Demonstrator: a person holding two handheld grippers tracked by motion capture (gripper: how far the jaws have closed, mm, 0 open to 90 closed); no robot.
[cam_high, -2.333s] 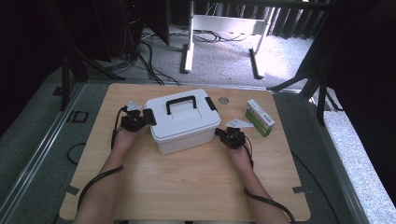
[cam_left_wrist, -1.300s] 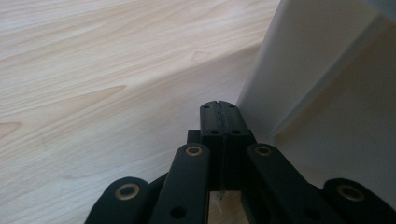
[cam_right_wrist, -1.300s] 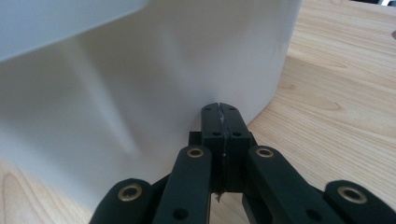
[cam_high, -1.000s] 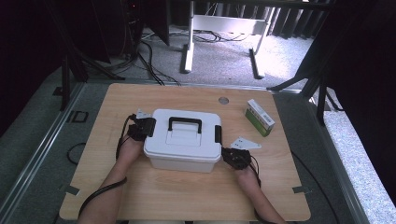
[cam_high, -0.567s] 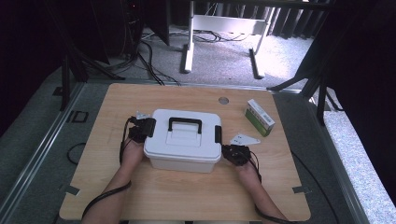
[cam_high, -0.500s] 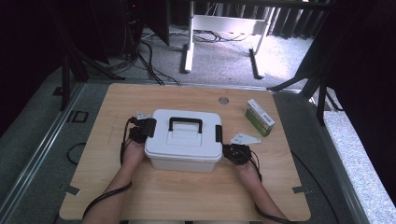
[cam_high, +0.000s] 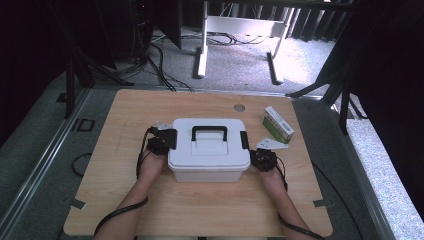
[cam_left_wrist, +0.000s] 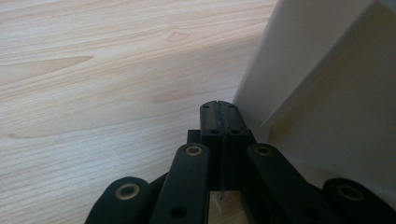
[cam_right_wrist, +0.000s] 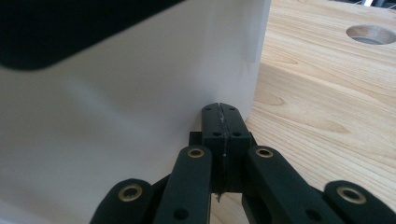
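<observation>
A white lidded box with a black top handle is being seen in the middle of the wooden tabletop, somewhat nearer the front edge than the far edge. A black latch is being shown at each of its short ends.

The left gripper is being held against the box's left end, the person's left hand behind it. In the left gripper view its jaws are being pressed fully together with nothing between them, the left gripper tip being placed just beside the white wall, low near the tabletop.

The right gripper is being held at the box's right end, backed by the right hand. In the right gripper view its jaws are likewise being kept closed and empty, the right gripper tip lying close to the box side; actual contact cannot be told.

A small green and white carton is being seen lying toward the right edge, near the far right corner, apart from the box. A round hole is being shown in the tabletop near the far edge. Cables are being trailed from both grippers toward the front edge.
</observation>
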